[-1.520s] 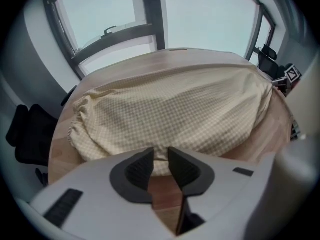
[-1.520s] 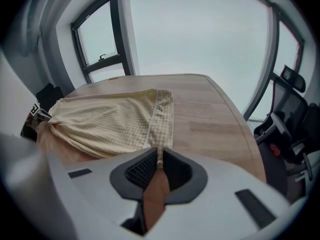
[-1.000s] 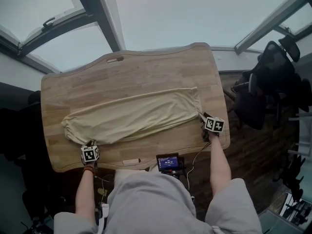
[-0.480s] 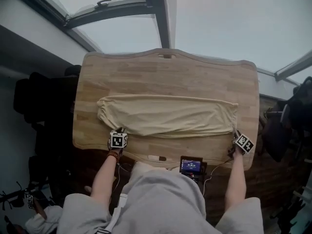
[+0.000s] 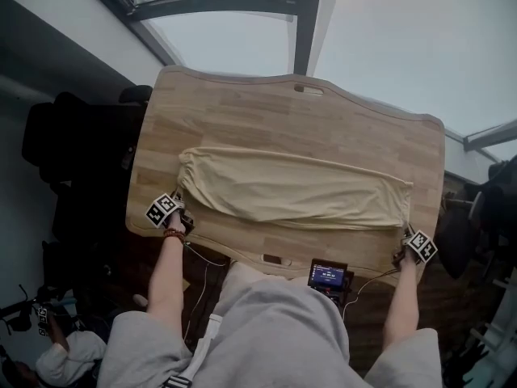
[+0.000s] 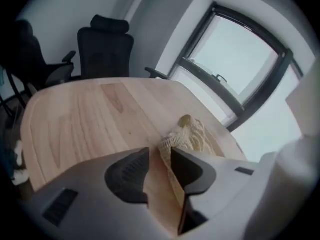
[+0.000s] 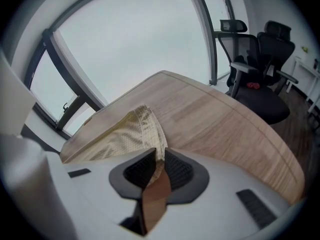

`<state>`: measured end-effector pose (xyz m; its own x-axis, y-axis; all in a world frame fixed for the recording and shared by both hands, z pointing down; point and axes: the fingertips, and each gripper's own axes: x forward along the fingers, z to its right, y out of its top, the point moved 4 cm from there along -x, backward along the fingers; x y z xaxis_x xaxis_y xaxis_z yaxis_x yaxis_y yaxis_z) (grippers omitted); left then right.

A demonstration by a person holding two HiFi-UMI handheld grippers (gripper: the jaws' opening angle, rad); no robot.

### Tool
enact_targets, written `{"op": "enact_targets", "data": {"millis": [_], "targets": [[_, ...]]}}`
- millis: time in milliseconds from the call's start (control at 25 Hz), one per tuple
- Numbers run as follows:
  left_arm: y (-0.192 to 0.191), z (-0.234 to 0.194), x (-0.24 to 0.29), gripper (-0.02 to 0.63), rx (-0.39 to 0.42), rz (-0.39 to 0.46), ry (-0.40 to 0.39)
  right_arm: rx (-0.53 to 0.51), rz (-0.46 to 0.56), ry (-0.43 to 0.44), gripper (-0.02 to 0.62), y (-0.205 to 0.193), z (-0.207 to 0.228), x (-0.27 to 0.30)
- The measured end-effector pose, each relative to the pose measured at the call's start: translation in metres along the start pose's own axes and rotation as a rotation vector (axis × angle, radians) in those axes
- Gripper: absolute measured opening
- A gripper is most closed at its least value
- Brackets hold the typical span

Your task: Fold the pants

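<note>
Beige pants [image 5: 291, 188], folded lengthwise, lie flat across the wooden table [image 5: 283, 128]. My left gripper [image 5: 181, 215] is at their near-left corner, the cuff end. In the left gripper view the ribbed cuff [image 6: 186, 134] reaches into the gap of my left gripper [image 6: 160, 160] along the right jaw. The jaws have just been opening, and wood shows between them. My right gripper [image 5: 406, 234] is at the near-right corner. In the right gripper view my right gripper [image 7: 159, 161] has just been closing, and its pads pinch the corner of the pants [image 7: 125, 134].
A small device with a lit screen [image 5: 327, 275] hangs at the table's near edge, cables below it. Dark office chairs [image 5: 73, 144] stand left of the table, and more chairs [image 7: 260, 59] stand to the right. Windows run behind the table's far edge.
My left gripper has swung from below the pants' near-left corner round towards the cuff end and rolled. My right gripper stayed at the right corner. The head view has shifted.
</note>
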<state>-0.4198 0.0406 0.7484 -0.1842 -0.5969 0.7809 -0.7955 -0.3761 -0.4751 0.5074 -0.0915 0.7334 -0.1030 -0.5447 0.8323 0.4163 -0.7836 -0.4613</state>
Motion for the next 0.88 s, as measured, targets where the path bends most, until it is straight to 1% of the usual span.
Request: {"op": "enact_targets", "data": {"millis": [80,160,240,320,360,400,480,680,800,880], "targets": [[0.005,-0.004,0.015,0.156,-0.08,-0.023,-0.049,-0.013,0.007,-0.015,0.052,0.004,-0.009,-0.006],[0.01,-0.003,0.027,0.167,-0.12,-0.039,-0.07,-0.019,0.014,-0.028,0.05,0.007,-0.018,-0.011],[0.013,-0.001,0.035,0.176,-0.124,-0.04,-0.072,-0.017,0.016,-0.041,0.048,0.008,-0.024,-0.016],[0.016,-0.002,0.036,0.166,-0.117,-0.039,-0.073,-0.014,0.016,-0.044,0.044,0.008,-0.031,-0.016],[0.017,-0.003,0.035,0.148,-0.119,-0.039,-0.078,-0.014,0.016,-0.041,0.044,0.008,-0.036,-0.014],[0.019,-0.003,0.033,0.104,-0.124,-0.035,-0.084,-0.013,0.017,-0.037,0.044,0.008,-0.04,-0.012],[0.021,0.0,0.029,0.074,-0.13,-0.023,-0.1,-0.004,0.021,-0.029,0.043,0.009,-0.044,-0.012],[0.019,0.012,0.024,0.064,-0.13,-0.003,-0.164,0.002,0.047,-0.017,0.043,0.015,-0.046,-0.018],[0.02,0.013,0.02,0.064,-0.135,-0.004,-0.186,-0.022,0.063,-0.011,0.043,0.017,-0.054,-0.019],[0.021,0.017,0.017,0.063,-0.124,-0.004,-0.197,-0.053,0.075,-0.009,0.043,0.02,-0.061,-0.021]]}}
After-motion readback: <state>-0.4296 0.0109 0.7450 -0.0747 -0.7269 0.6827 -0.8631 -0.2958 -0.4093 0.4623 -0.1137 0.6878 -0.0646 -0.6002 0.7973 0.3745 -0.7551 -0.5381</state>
